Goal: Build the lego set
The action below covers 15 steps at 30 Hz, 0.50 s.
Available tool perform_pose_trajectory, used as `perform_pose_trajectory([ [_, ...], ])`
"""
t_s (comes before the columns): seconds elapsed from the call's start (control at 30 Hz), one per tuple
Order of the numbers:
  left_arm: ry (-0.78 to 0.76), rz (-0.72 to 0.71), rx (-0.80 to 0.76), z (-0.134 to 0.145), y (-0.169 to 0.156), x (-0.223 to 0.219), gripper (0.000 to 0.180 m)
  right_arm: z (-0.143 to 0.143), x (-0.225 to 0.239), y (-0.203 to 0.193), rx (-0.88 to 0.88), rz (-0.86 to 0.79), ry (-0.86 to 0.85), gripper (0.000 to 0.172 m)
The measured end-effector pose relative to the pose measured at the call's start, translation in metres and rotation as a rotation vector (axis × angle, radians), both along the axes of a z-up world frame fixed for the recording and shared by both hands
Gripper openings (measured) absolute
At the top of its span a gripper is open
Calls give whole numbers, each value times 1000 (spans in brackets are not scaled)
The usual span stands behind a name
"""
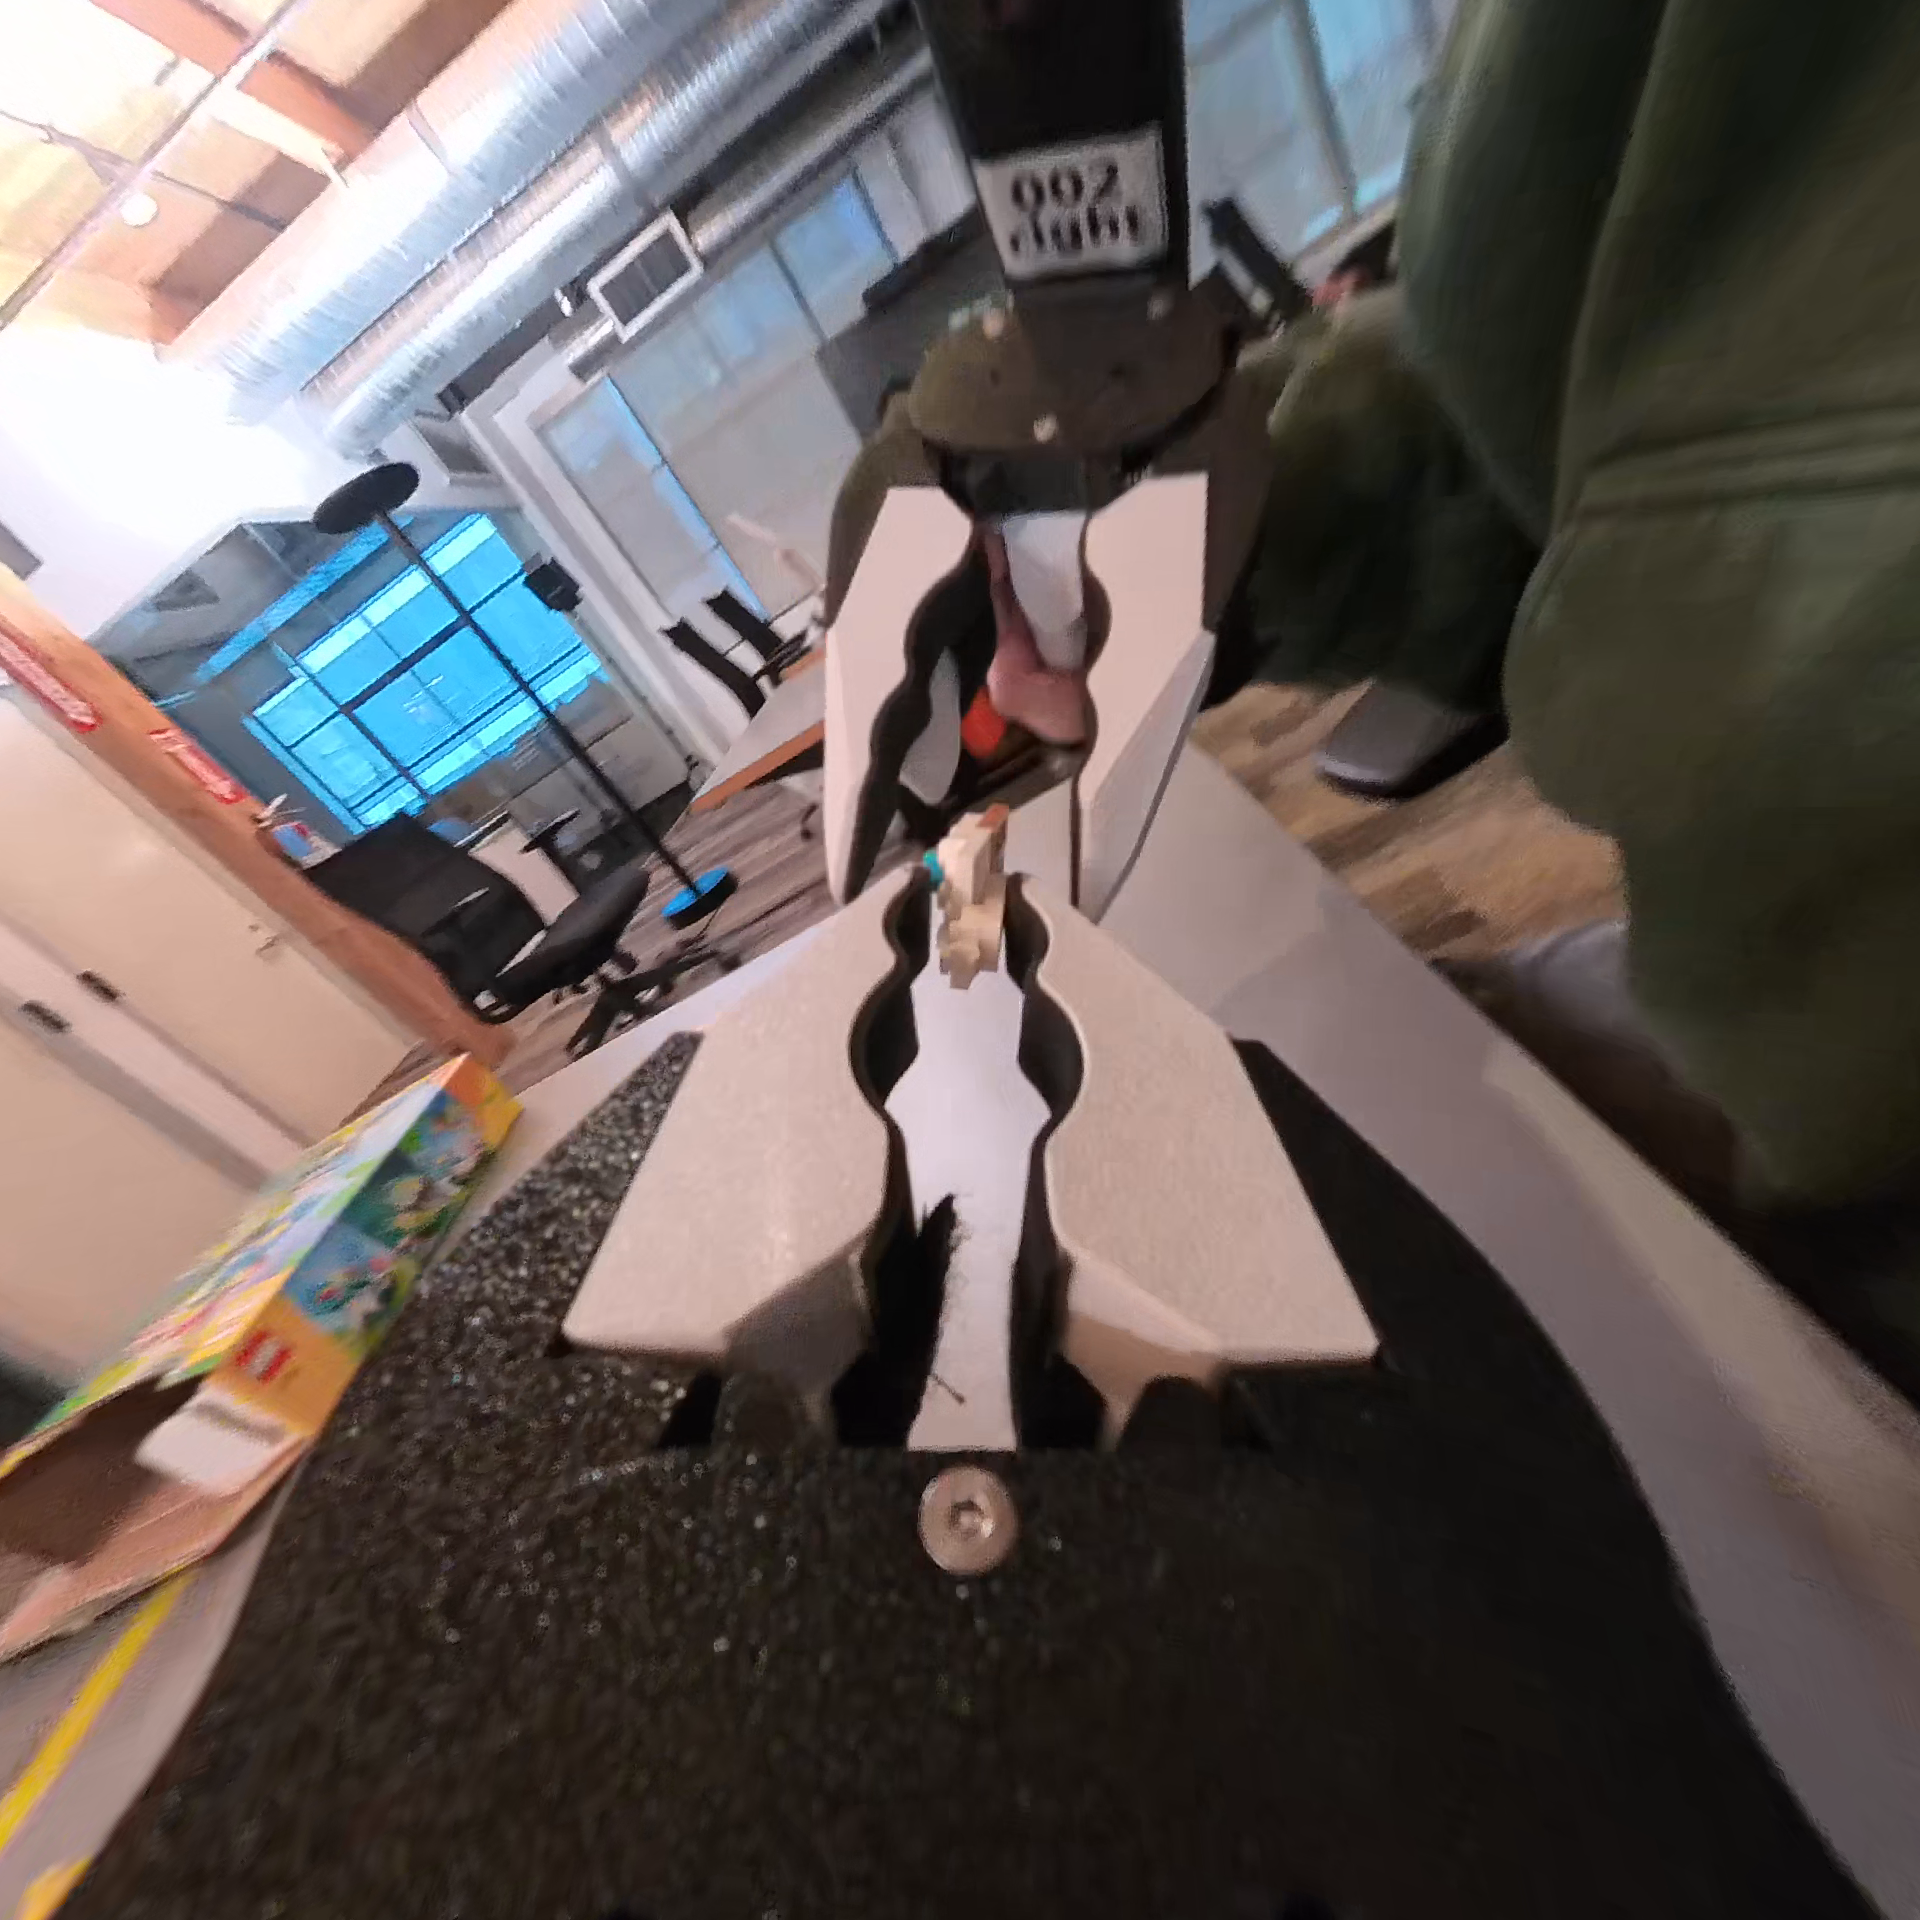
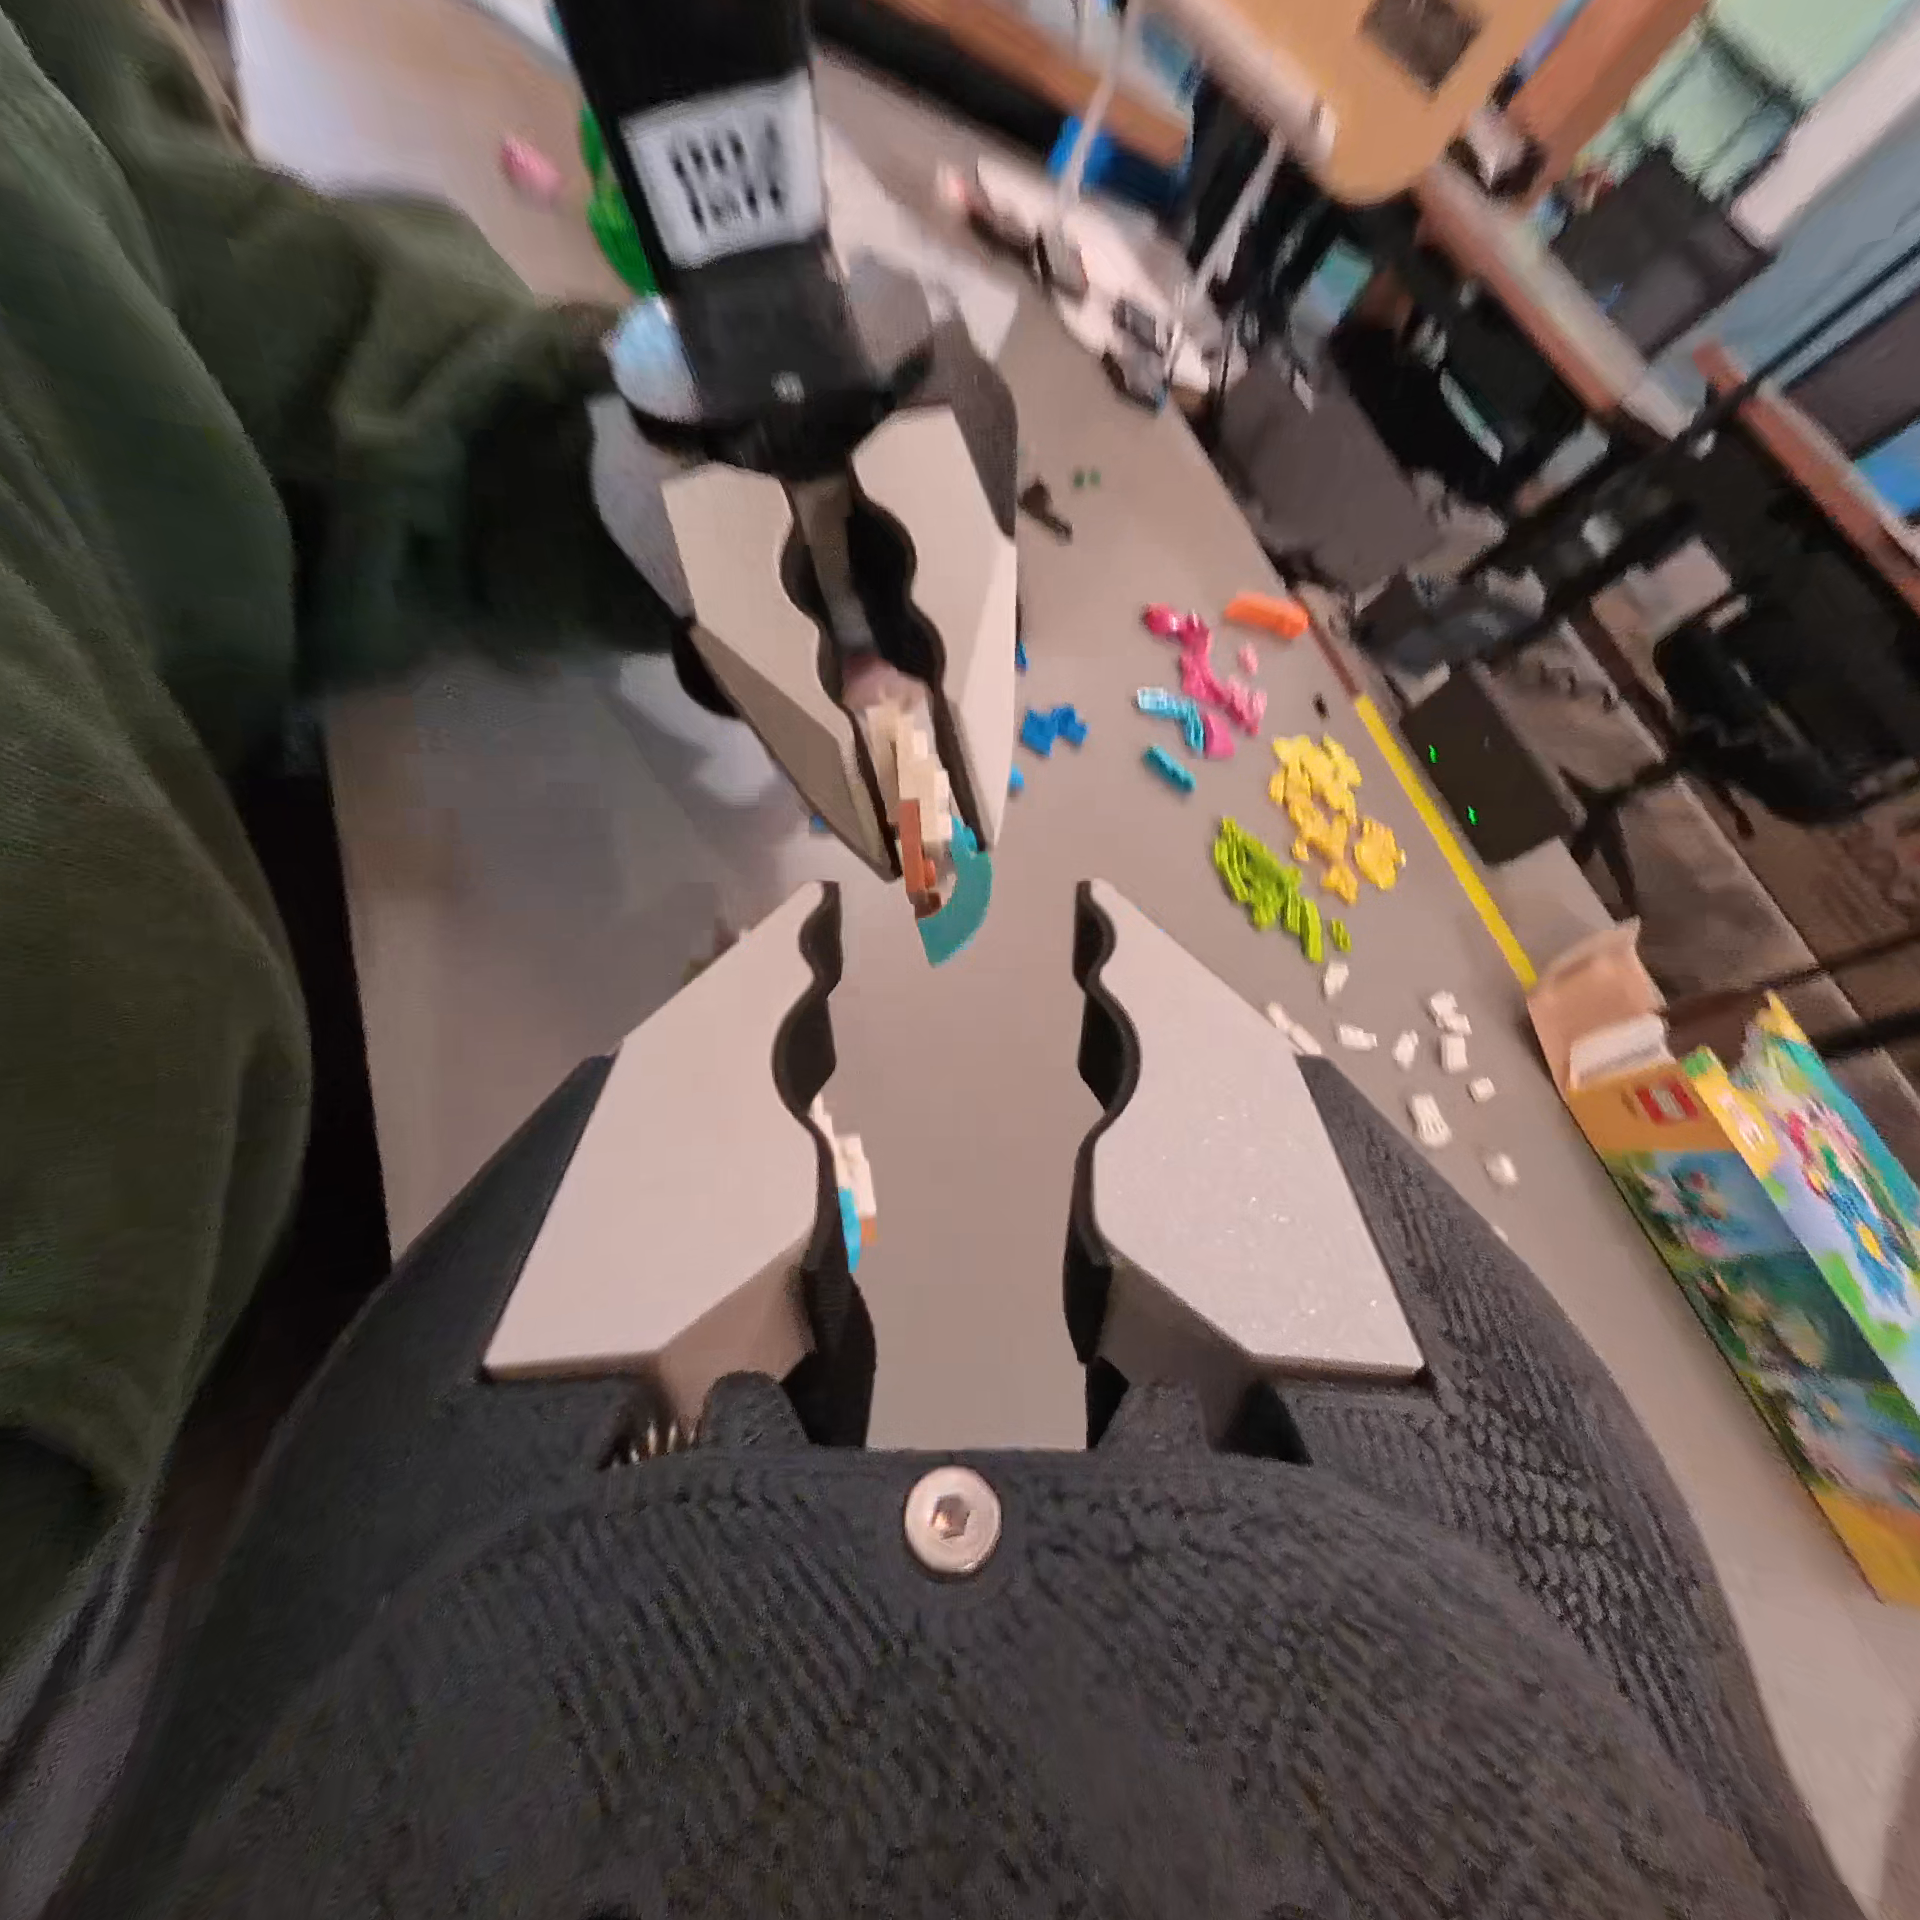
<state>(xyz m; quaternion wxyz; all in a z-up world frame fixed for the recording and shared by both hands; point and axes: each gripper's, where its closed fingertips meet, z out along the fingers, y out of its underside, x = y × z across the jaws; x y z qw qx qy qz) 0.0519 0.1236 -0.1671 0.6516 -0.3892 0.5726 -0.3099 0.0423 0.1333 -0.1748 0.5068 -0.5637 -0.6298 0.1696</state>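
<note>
Left hand-held gripper [image 1: 961, 883]: clenched on a small brick assembly [image 1: 971, 914], its two pale fingers pressed against the piece at their tips, at the centre of the left wrist view.
Brick assembly, look: a small stack of cream-white toy bricks with a reddish-brown part along one side and a teal curved plate at the end; the right wrist view shows the teal curve [image 2: 956, 909] jutting past the fingertips.
Brick assembly, place: held up off the grey worktop [image 2: 987, 1195], just above centre in the right wrist view and just beyond the tips of the right gripper.
Right hand-held gripper [image 2: 956, 894]: released, its fingers standing well apart with only worktop between them; the assembly hangs just ahead of the gap and touches neither finger.
Loose bricks: sorted by colour on the worktop at the right of the right wrist view, with pink bricks [image 2: 1210, 675], blue bricks [image 2: 1051, 727], yellow bricks [image 2: 1330, 810], lime green bricks [image 2: 1273, 894] and white bricks [image 2: 1434, 1060].
Box: an opened, colourful cardboard box [image 2: 1766, 1195] lies at the right edge of that view, and at the lower left of the left wrist view [image 1: 260, 1299].
Person: a dark green sleeve [image 2: 156, 727] fills the left side of the right wrist view.
</note>
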Motion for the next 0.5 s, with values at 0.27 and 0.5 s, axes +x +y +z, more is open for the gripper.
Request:
perform_pose_trajectory([
  [0.27,-127,-134,-95,17,-12,-7,11,18,-11,-16,108,96,126,22],
  [0.5,-156,-110,-33,22,-12,-9,11,23,-12,-12,238,15,147,16],
])
